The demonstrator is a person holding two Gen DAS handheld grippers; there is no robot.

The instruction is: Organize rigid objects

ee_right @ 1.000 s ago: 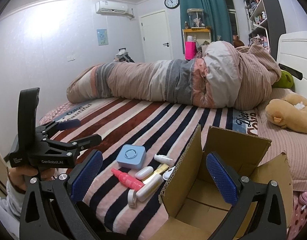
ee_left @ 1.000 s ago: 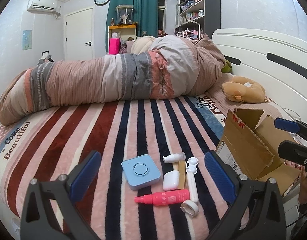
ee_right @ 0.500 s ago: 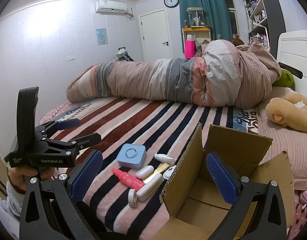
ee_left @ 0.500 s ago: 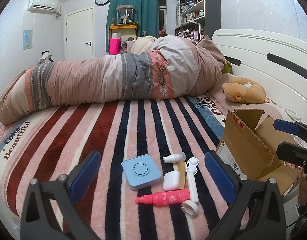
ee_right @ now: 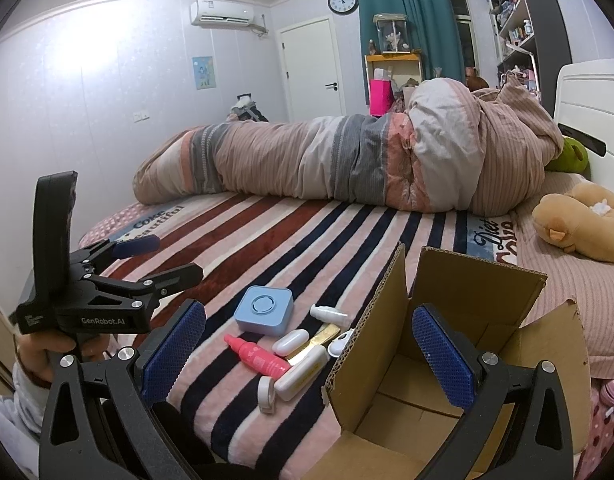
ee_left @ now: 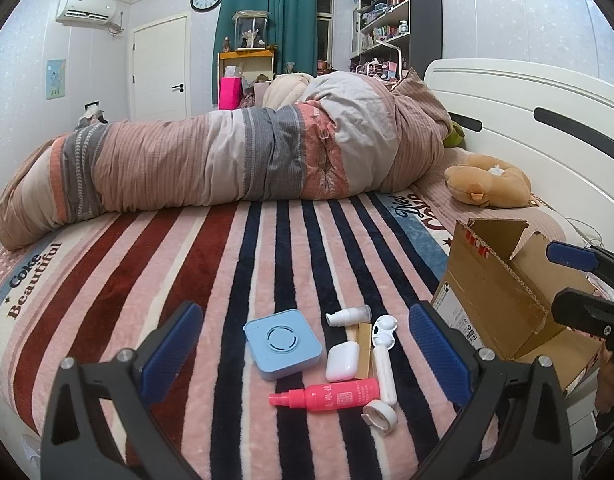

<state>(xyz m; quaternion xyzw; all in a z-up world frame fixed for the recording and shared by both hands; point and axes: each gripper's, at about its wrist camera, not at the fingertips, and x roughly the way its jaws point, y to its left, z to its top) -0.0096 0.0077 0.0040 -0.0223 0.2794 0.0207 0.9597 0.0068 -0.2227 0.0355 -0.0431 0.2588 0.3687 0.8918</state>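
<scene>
Small items lie together near the bed's front edge: a light blue square box (ee_left: 282,343), a pink spray bottle (ee_left: 331,395), a white earbud case (ee_left: 342,361), a small white pump bottle (ee_left: 348,315), a long white tube (ee_left: 383,354) and a white ring (ee_left: 381,415). An open, empty cardboard box (ee_left: 503,300) stands to their right. My left gripper (ee_left: 307,352) is open and empty, just short of the items. My right gripper (ee_right: 309,354) is open and empty over the cardboard box's (ee_right: 459,320) near corner. The blue box (ee_right: 263,310) and pink bottle (ee_right: 257,356) also show there.
A rolled striped duvet (ee_left: 235,164) lies across the far side of the bed. A brown plush toy (ee_left: 487,186) rests by the white headboard (ee_left: 547,100). The striped blanket (ee_left: 147,272) covers the mattress between the duvet and the items.
</scene>
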